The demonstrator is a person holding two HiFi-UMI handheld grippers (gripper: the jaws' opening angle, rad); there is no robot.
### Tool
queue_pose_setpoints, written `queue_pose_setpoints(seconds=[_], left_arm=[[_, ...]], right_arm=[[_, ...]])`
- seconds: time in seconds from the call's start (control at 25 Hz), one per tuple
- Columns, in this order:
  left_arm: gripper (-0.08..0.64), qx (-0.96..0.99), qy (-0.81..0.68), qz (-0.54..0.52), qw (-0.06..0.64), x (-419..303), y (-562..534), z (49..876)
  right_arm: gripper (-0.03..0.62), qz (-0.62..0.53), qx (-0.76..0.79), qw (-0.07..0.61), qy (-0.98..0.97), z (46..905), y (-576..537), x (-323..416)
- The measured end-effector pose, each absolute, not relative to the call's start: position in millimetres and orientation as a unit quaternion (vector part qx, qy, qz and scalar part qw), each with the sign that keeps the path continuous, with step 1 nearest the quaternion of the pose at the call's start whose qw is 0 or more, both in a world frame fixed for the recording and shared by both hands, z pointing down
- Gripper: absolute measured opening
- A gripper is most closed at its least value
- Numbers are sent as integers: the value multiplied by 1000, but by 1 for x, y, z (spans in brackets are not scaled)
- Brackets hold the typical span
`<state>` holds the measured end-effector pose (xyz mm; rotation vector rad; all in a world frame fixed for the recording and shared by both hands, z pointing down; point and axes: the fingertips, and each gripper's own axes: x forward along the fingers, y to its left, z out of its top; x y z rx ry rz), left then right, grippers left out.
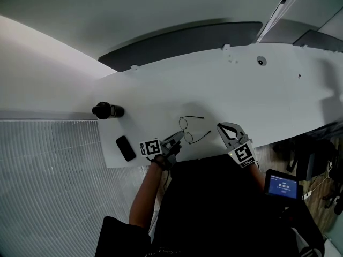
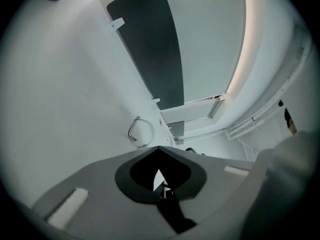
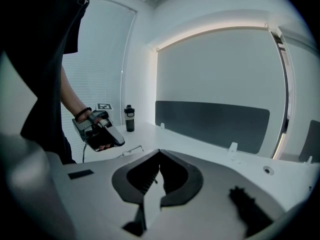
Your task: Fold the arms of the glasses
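Head view: glasses lie just beside the closed left claw.

I had the head camera high above the glasses, looking steeply down. The camera on the left gripper sat close beside them, facing the dark divider beyond. The one on the right gripper looked across from their other side. All three caught the glasses.

We see open tabletop beyond the glasses; a bottle and phone crowd only the left edge.
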<state>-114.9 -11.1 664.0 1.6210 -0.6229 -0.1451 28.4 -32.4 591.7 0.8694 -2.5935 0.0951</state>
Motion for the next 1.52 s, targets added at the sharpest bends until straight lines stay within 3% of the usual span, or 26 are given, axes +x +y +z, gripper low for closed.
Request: queue_pose_setpoints(seconds=[0.28,0.68,0.72,0.88,1.0,1.08,1.16,1.4,1.52], left_arm=[[3,695,-262,-86,664,-104,-13,644],[12,687,-304,47,659,-108,-12,710],[43,682,-308,53,661,-107,-14,714],[131,689,-307,88,651,-99,-14,716],[135,695,-310,95,641,-99,-13,715],[135,693,-316,89,642,-102,-11,715],[135,687,-322,78,647,-106,-8,716],[135,664,-339,39,666,-126,-10,724],[149,637,-344,40,688,-121,-12,722]], right_arm=[[8,42,314,197,-928,594,-34,29],[9,49,276,254,-926,629,-39,37],[8,47,276,259,-925,629,-40,38],[9,-20,212,334,-918,643,-32,34],[17,-82,112,398,-907,660,-9,16],[77,-91,61,414,-903,667,6,-7],[116,-85,25,418,-904,673,18,-30],[118,46,56,409,-910,688,12,-86],[117,79,124,393,-908,678,-10,-79]])
